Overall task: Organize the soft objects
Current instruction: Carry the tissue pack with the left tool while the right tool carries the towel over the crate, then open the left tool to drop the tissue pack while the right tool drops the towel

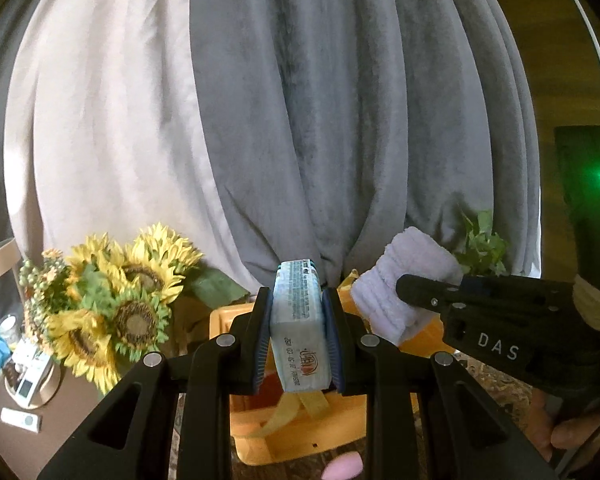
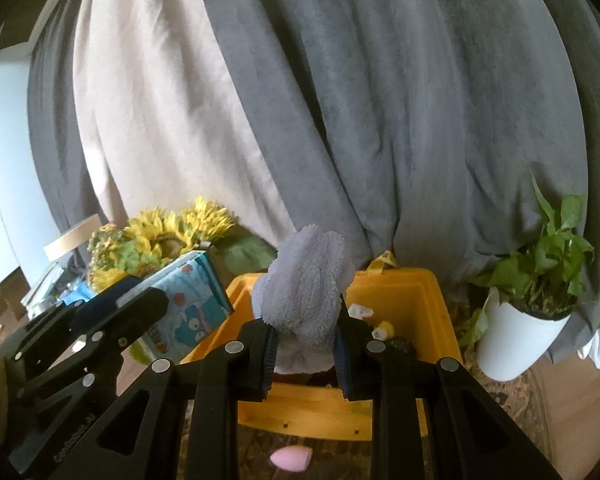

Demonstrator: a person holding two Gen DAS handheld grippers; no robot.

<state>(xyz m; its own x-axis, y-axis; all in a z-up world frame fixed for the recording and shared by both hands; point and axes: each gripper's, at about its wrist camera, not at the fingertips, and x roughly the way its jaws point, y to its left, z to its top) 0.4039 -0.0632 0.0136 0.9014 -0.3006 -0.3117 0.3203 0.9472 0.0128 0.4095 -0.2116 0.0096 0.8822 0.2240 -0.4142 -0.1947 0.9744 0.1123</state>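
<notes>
My left gripper (image 1: 298, 320) is shut on a light blue tissue pack (image 1: 298, 328) and holds it above the yellow bin (image 1: 300, 436). The pack also shows in the right wrist view (image 2: 188, 312), with the left gripper (image 2: 140, 300) on it. My right gripper (image 2: 306, 344) is shut on a folded pale lilac towel (image 2: 304, 292), above the yellow bin (image 2: 400, 292). The towel (image 1: 400, 280) and right gripper (image 1: 428, 292) show at right in the left wrist view. A pink sponge (image 2: 290, 458) lies before the bin; it also shows in the left wrist view (image 1: 346, 466).
Grey and cream curtains (image 1: 340, 120) hang behind. Sunflowers (image 1: 116, 300) stand at left, above a round tray of small items (image 1: 28, 384). A potted green plant (image 2: 532, 304) in a white pot stands right of the bin. Small things (image 2: 380, 328) lie inside the bin.
</notes>
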